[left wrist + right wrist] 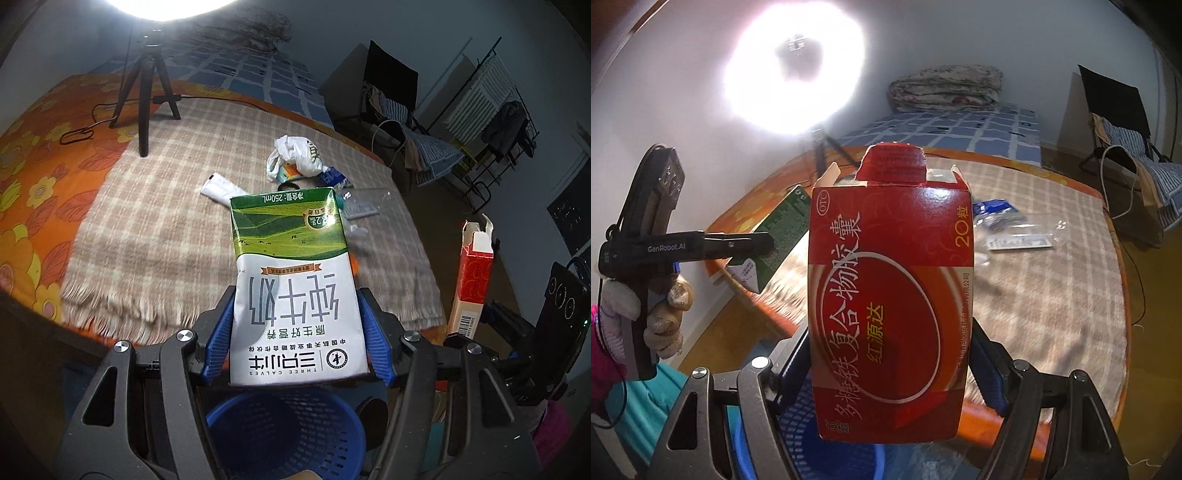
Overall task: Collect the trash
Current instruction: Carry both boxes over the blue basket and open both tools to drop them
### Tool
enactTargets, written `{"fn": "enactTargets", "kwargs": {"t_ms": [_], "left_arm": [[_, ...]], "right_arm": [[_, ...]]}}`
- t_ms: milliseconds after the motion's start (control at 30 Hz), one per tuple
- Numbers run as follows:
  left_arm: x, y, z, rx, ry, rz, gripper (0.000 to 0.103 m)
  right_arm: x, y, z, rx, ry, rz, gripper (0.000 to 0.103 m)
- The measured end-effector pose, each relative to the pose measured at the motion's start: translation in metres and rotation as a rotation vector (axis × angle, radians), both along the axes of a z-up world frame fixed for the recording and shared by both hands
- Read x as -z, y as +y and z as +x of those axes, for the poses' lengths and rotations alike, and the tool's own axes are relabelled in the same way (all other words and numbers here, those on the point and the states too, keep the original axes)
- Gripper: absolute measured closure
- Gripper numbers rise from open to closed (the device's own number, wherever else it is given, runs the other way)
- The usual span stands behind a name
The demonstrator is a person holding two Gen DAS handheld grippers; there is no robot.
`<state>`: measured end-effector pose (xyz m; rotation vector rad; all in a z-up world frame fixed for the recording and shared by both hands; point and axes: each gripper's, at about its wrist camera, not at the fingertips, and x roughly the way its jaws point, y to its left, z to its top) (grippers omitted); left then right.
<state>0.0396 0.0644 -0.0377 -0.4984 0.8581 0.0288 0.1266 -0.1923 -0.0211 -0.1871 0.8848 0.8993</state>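
Observation:
My left gripper (297, 332) is shut on a green and white milk carton (291, 280), its blue pads pressing both sides. The carton hangs above a blue mesh basket (288, 435) at the bed's near edge. My right gripper (890, 373) is shut on a red medicine box (890, 295) with an open top flap, held over the same blue basket (812, 443). The red box (474, 280) shows at the right of the left wrist view. The milk carton (779, 229) and the left gripper (738, 243), held by a gloved hand (661, 310), show at the left of the right wrist view.
More litter lies on the checked blanket (155, 221): a white plastic bag (295, 157), a white tube (221, 188), a blue wrapper (334, 176) and clear packaging (1019, 232). A tripod (147, 96) with a ring light (794, 70) stands at the far side. A chair (399, 107) is right.

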Motion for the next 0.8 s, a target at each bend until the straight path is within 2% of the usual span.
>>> {"fn": "enactTargets", "kwargs": {"t_ms": [167, 467, 600, 800], "left_arm": [[0.01, -0.004, -0.033, 0.002, 0.023, 0.01, 0.039], [0.028, -0.029, -0.086, 0.055, 0.05, 0.063, 0.039], [0.036, -0.042, -0.101, 0.083, 0.06, 0.094, 0.039], [0.061, -0.061, -0.115, 0.139, 0.119, 0.114, 0.039]], "right_arm": [[0.004, -0.003, -0.032, -0.032, 0.013, 0.011, 0.024], [0.024, -0.005, -0.083, -0.095, 0.012, -0.036, 0.024], [0.037, -0.008, -0.097, -0.106, 0.033, -0.056, 0.024], [0.055, -0.008, -0.11, -0.124, 0.061, -0.098, 0.024]]}}
